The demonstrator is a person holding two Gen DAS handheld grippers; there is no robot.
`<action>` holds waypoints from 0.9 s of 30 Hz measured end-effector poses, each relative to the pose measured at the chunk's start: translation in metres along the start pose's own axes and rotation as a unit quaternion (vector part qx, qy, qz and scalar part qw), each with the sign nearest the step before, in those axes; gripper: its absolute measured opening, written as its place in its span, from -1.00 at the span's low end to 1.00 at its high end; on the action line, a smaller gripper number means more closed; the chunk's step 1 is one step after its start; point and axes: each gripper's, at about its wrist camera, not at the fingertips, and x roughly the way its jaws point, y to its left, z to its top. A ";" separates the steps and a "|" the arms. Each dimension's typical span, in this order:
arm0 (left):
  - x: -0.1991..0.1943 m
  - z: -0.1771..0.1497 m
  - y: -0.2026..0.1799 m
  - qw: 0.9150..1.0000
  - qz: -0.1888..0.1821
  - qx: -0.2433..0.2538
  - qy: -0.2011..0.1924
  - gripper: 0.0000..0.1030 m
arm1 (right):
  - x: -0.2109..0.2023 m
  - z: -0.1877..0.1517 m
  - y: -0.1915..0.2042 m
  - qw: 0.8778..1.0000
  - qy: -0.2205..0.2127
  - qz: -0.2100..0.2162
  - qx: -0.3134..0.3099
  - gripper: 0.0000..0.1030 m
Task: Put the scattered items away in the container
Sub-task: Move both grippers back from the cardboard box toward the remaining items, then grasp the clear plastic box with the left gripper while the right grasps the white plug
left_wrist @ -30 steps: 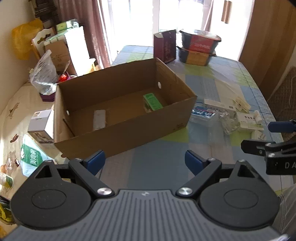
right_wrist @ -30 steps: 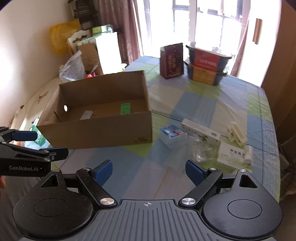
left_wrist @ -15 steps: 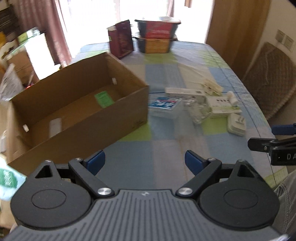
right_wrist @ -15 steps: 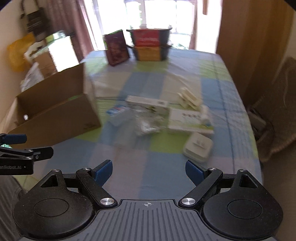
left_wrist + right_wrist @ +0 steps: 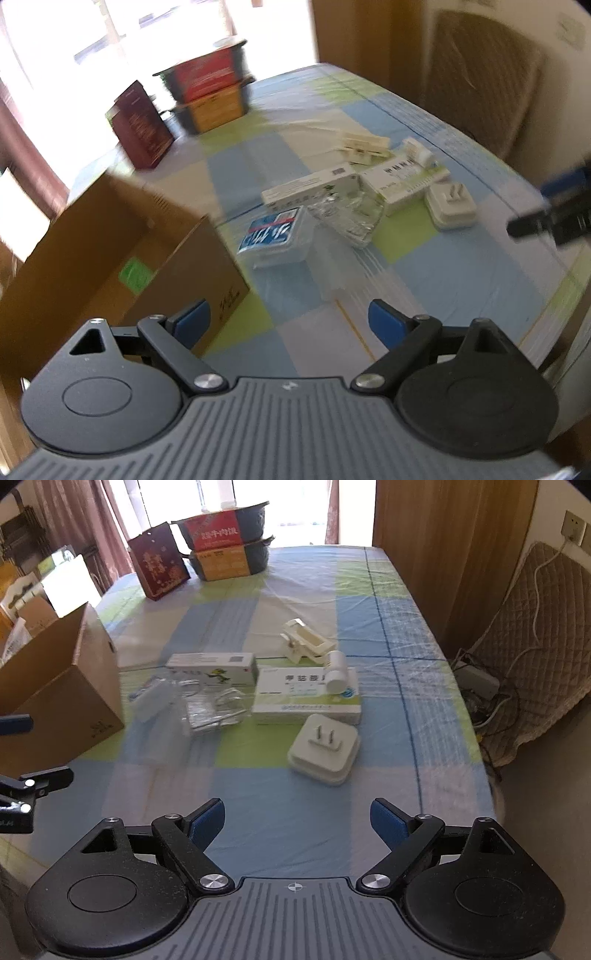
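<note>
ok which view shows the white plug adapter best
The right wrist view: the white plug adapter lies sharp and unblocked just ahead of the right gripper, its two prongs pointing up. The left wrist view also shows it, but smaller, off to the right and smeared by motion blur.

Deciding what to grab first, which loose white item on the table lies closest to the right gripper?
The white plug adapter, prongs up, lying nearer than both medicine boxes.

Blue, green and white checked tablecloth [image 5: 303,590]; brown cardboard box [image 5: 62,698]; white plug adapter [image 5: 325,751]; dark red patterned bag [image 5: 159,565].
</note>
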 end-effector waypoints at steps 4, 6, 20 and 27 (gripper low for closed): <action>0.013 0.009 -0.010 0.993 -0.005 0.119 -0.012 0.75 | 0.010 0.004 -0.012 1.000 0.001 0.005 0.019 0.77; 0.022 0.011 -0.017 0.981 -0.002 0.192 -0.018 0.76 | 0.015 0.003 -0.018 0.999 0.004 0.007 0.033 0.77; 0.130 -0.014 -0.053 0.869 0.111 0.482 0.020 0.60 | 0.043 -0.004 -0.053 0.991 0.032 0.036 0.125 0.77; 0.156 -0.005 -0.055 0.879 0.114 0.463 0.020 0.33 | 0.050 -0.004 -0.063 0.987 0.037 0.039 0.149 0.77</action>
